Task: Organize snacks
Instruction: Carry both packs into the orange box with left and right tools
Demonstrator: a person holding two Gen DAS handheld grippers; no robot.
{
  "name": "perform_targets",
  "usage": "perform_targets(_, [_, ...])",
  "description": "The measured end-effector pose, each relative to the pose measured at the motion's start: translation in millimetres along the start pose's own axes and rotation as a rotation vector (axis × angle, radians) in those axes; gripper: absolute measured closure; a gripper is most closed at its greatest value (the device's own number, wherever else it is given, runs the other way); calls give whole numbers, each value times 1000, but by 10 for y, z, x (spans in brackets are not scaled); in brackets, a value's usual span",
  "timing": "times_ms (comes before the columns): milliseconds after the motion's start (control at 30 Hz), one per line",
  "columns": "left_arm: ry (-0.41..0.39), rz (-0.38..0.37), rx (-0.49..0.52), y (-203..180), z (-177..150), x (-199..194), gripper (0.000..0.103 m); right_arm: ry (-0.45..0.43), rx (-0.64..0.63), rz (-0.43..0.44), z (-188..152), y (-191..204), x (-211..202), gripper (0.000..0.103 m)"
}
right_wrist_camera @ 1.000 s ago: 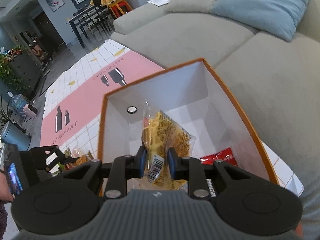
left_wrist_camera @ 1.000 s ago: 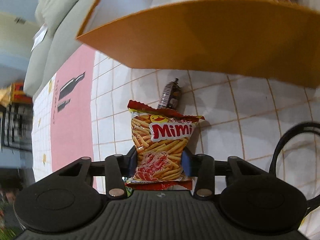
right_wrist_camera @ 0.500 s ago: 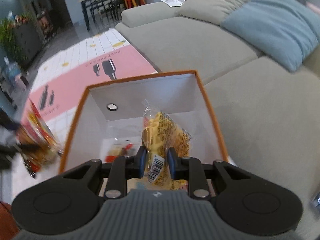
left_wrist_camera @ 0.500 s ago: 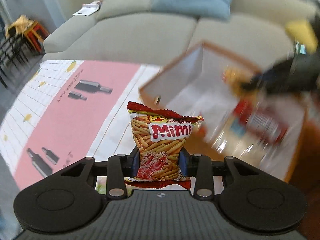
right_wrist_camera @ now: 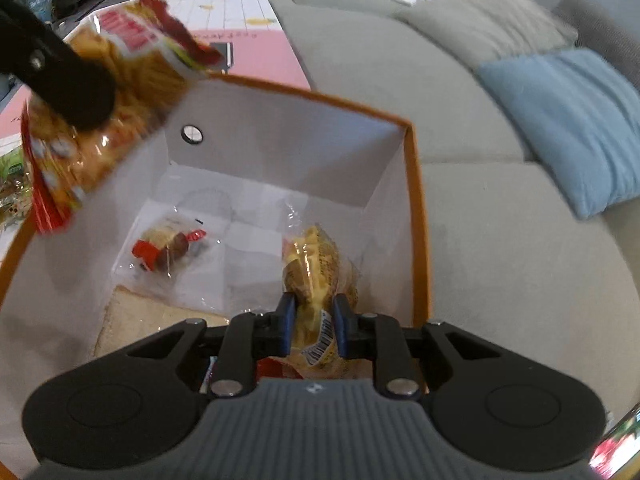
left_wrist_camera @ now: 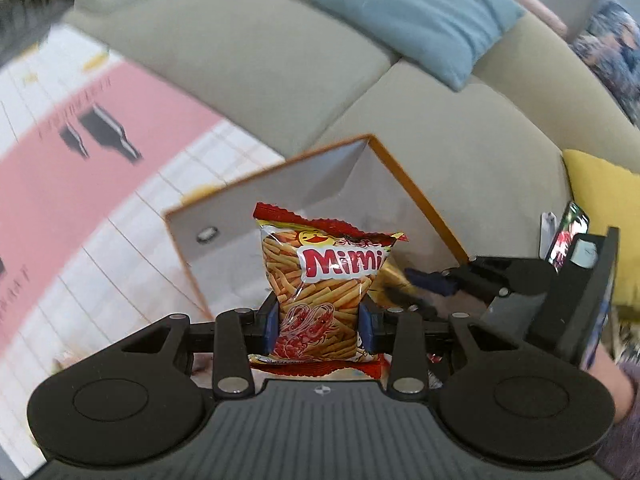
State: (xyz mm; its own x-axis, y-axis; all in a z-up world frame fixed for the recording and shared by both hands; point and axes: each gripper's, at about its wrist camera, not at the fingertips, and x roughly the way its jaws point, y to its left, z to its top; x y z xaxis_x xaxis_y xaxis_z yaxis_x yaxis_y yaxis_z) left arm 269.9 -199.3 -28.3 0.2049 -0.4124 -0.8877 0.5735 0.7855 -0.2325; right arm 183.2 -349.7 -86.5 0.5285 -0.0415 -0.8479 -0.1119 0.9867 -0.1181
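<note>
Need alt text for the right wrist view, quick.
The right gripper pinches a yellow snack packet inside the orange-rimmed box, above a small wrapped snack. At upper left, the left gripper carries the Mimi bag over the rim.

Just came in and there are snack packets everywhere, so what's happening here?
A person is sorting snacks into an orange-rimmed white cardboard box beside a grey sofa. The left hand-held gripper grips a red and yellow Mimi snack bag above the box's edge. The right hand-held gripper holds a clear packet of yellow snacks down inside the box, its jaws closing on it. A small clear packet with red and brown contents already lies on the box floor.
</note>
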Motion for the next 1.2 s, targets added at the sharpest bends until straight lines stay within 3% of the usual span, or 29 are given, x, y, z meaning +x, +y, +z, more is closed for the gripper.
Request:
perform_targets(333, [119,5,-170,94,30,473,60,62,138,135,-16,-77,212,81])
perform_targets(467, [149,10,-223,82,30,566,60,51,180,174,-11,-119,218,72])
perform_targets(700, [187,13,-331,134,38,718,60,6,130,145,-93,-72,-83,71])
perform_targets(900, [249,-21,-496,209,-21,901,59,-20,167,159,-180,-102,-202,71])
perform_targets(1067, [249,6,-490,174,-47,956,58,-22,195,159,-212,-85,-173,72])
perform_targets(1133, [257,13,-472,155,-44,977,49,-16,208,167,-226,-81,-176,72])
perform_targets(1200, [264,8,-449,129,-36,1005,47,-9,218,169,-276,-105,-162,72])
